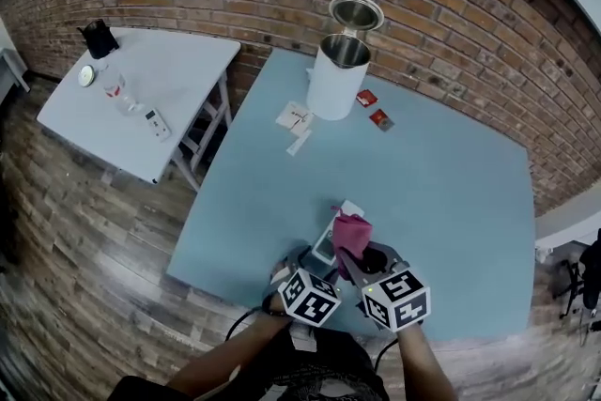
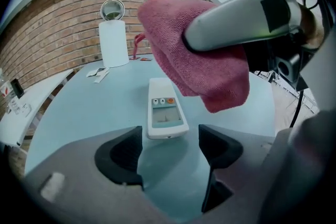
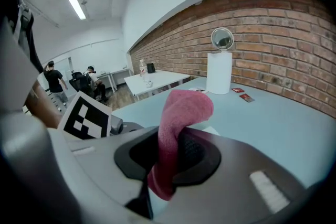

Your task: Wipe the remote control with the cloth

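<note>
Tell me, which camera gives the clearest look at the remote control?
The left gripper view: the remote control lies face up on the table, buttons and screen plain. The head view shows it small, partly behind the pink cloth. In the right gripper view the cloth hides nearly all of it.

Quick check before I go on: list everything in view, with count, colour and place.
remote control: one, white, flat on the table, just ahead of the left gripper
cloth: one, pink, held above the remote control
canister: one, white, shiny lid open, far side of the table
packets: two, red, right of the canister
paper slips: a few, white, left of the canister
table: one, light blue
side table: one, white, at left, small items on it
left gripper: jaws open, empty
right gripper: shut on the cloth
</note>
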Demonstrator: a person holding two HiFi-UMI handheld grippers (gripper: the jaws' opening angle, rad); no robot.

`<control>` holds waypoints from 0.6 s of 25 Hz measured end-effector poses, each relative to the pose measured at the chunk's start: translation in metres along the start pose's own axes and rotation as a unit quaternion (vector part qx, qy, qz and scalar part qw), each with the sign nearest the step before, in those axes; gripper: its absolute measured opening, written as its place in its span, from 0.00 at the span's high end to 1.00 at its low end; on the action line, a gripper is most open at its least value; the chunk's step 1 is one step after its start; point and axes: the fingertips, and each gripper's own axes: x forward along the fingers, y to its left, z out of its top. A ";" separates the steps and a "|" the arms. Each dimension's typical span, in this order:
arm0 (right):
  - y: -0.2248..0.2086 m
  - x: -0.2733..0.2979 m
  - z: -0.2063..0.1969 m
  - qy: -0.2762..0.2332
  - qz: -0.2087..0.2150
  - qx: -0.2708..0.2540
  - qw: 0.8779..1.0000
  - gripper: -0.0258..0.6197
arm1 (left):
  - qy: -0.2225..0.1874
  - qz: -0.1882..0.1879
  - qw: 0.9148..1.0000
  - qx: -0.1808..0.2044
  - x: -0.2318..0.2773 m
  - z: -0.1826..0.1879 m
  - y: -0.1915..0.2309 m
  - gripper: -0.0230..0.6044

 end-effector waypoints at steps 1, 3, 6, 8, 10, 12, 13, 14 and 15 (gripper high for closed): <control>0.001 0.004 0.001 0.006 0.011 -0.004 1.000 0.86 | 0.004 0.001 1.000 -0.003 0.002 -0.001 0.001 0.41; 0.004 0.012 0.003 0.014 0.032 -0.011 0.999 0.86 | 0.009 0.005 1.000 -0.008 0.004 -0.002 0.004 0.41; 0.005 0.023 0.004 0.028 0.065 -0.021 0.997 0.86 | 0.014 0.010 1.000 -0.013 0.007 -0.002 0.006 0.41; 0.006 0.030 0.002 0.040 0.089 -0.031 0.995 0.86 | 0.017 0.011 1.000 -0.013 0.008 -0.002 0.006 0.41; 0.008 0.037 0.002 0.049 0.113 -0.038 0.992 0.86 | 0.017 0.013 1.000 -0.009 0.009 -0.001 0.006 0.41; 0.011 0.044 0.001 0.054 0.137 -0.036 0.988 0.86 | 0.019 0.015 1.000 -0.007 0.010 0.000 0.005 0.42; 0.012 0.047 0.000 0.057 0.149 -0.034 0.987 0.86 | 0.021 0.013 1.000 -0.007 0.010 0.000 0.005 0.42; 0.014 0.050 -0.001 0.060 0.160 -0.032 0.985 0.86 | 0.024 0.010 1.000 -0.006 0.010 0.000 0.004 0.42; 0.015 0.053 -0.003 0.064 0.170 -0.031 0.983 0.86 | 0.027 0.007 1.000 -0.006 0.010 0.000 0.002 0.45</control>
